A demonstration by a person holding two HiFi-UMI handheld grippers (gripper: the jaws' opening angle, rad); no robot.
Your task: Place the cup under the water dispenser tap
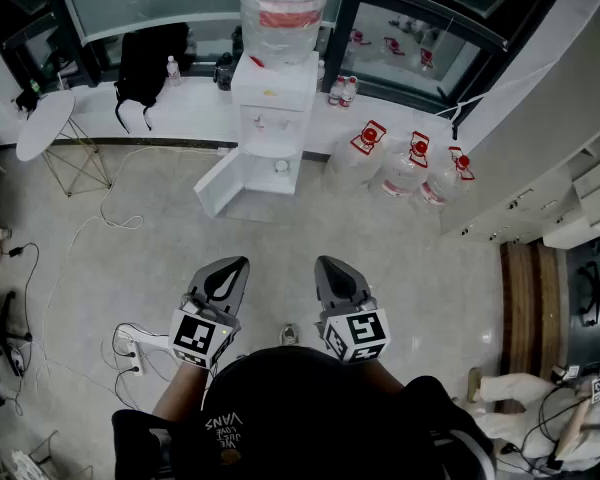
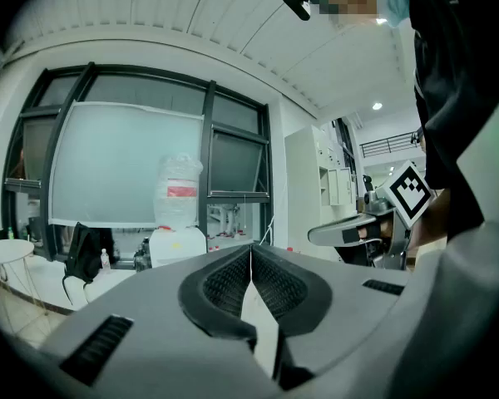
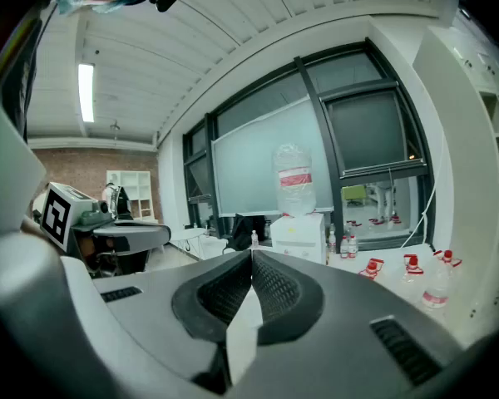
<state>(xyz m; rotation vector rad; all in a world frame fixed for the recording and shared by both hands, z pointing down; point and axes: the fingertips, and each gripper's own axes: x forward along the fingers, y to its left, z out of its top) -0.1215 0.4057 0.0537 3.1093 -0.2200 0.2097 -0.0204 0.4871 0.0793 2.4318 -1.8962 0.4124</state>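
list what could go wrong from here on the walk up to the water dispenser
1. The left gripper and right gripper are both shut on nothing, so walking up to the water dispenser now would likely mean arriving empty-handed.
2. Loose cables and a power strip lie on the floor to the left: a possible trip hazard.
3. The dispenser's lower door hangs open and could be bumped.

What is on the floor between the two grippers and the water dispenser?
Only bare pale floor, shown in the head view. The left gripper and right gripper, jaws shut, point toward the water dispenser.
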